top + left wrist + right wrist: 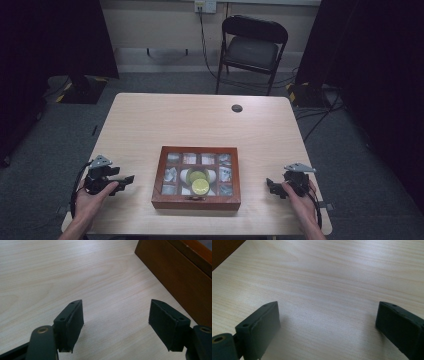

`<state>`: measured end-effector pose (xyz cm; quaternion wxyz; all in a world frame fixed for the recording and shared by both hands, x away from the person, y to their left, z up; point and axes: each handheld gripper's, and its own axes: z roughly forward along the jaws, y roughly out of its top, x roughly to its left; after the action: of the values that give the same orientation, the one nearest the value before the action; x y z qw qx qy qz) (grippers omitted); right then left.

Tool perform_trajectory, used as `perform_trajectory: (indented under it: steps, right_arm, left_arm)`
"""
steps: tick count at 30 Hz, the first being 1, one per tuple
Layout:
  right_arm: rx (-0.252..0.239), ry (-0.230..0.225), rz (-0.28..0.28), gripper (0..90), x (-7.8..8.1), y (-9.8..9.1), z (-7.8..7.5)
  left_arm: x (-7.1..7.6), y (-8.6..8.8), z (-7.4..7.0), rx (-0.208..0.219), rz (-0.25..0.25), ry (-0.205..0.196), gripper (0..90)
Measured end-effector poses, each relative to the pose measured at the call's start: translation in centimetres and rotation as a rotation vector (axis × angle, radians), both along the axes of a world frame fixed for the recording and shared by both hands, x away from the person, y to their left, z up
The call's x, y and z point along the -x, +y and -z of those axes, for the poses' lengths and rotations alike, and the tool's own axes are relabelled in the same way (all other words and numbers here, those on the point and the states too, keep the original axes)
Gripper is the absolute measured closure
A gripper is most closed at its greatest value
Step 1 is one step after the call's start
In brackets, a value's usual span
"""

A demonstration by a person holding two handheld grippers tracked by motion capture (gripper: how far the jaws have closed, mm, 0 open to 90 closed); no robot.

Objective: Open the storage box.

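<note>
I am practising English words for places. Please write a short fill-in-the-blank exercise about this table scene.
1. The wooden box lies ____ the left gripper and the right gripper.
2. Nothing is held; both grippers' jaws are ____.
3. Beyond the table stands a black ____.
4. A round yellow-green thing lies ____ the box.

Missing words: between; open; chair; inside

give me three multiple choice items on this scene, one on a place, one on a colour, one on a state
1. Where does the wooden box stand?
A. between the two grippers
B. at the table's far edge
C. on the chair

2. What colour is the round lid seen in the box?
A. red
B. yellow-green
C. blue

3. How are the left gripper jaws?
A. shut on the box
B. shut on nothing
C. apart over bare table

Key: 1 A, the left gripper and right gripper flank it; 2 B, the high view shows it; 3 C, tabletop shows between them.
</note>
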<state>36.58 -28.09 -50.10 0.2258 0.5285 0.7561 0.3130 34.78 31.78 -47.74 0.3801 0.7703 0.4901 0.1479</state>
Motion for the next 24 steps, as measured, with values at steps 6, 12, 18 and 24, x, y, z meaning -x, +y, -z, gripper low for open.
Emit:
perform_trajectory:
  steps: [6,12,18,24]
  right_arm:
    - [-0.001,0.001,-0.019,4.6,-0.1,-0.1,0.0]
    - [0.000,0.001,-0.049,4.7,-0.2,-0.1,0.0]
    - [0.001,0.001,-0.053,4.4,-0.2,-0.1,0.0]
    - [0.003,0.001,-0.060,4.2,-0.3,-0.2,0.0]
  left_arm:
    - [0.3,-0.1,-0.6,0.019,0.008,-0.021,28.1]
    - [0.7,-0.9,-1.0,0.003,0.060,-0.023,29.1]
    - [1.3,-2.1,-1.8,0.033,0.140,-0.051,29.8]
    - [1.8,-3.3,-2.2,0.041,0.223,-0.066,31.3]
